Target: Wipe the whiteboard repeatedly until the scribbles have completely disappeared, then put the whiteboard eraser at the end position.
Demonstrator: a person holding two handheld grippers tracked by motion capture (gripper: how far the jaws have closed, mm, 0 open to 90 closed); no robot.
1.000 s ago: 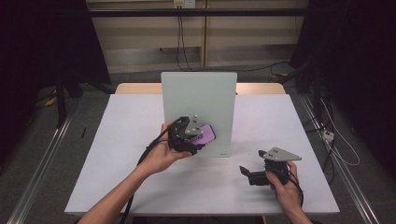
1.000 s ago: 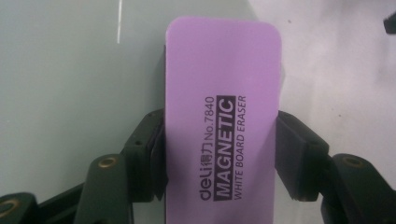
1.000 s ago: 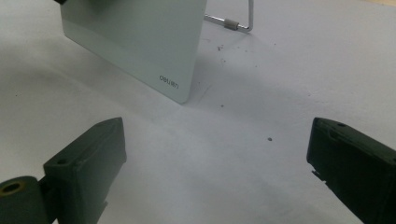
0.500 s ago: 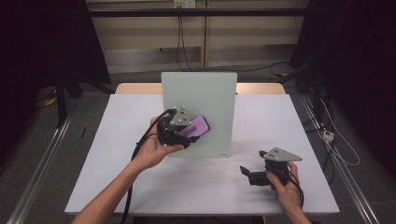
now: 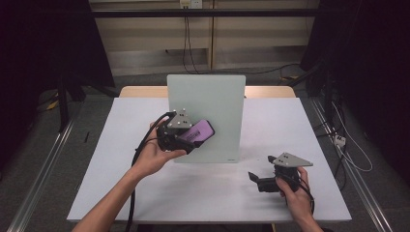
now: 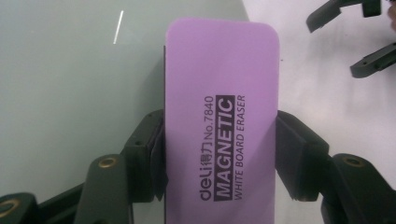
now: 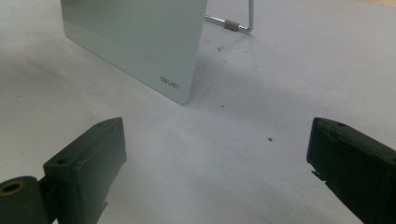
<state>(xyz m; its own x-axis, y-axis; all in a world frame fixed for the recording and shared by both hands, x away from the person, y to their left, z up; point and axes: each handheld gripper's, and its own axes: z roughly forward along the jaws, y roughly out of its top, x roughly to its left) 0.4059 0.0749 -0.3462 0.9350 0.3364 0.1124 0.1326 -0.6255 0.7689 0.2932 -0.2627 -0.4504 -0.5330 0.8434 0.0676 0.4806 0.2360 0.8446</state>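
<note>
A pale glass whiteboard point(image 5: 212, 111) stands upright on a wire stand in the middle of the white table point(image 5: 121, 145). My left gripper point(image 5: 191, 137) is shut on a purple magnetic whiteboard eraser point(image 5: 199, 131), held against the board's lower left face. In the left gripper view the eraser point(image 6: 219, 116) sits squeezed between both pads point(image 6: 154, 154), with the board point(image 6: 70, 84) behind it. My right gripper point(image 5: 258, 181) rests on the table at the front right, open with nothing between its jaws. In its own view the right gripper point(image 7: 217, 154) faces the board's lower corner point(image 7: 140, 42).
The board's wire stand point(image 7: 233, 21) reaches out behind it on the table. Cables trail from both grippers toward the front edge. A wooden table edge point(image 5: 270, 91) shows behind the board. Dark floor and rails surround the table.
My left gripper has carried the eraser leftward and a little up across the board's face. The right gripper has kept still.
</note>
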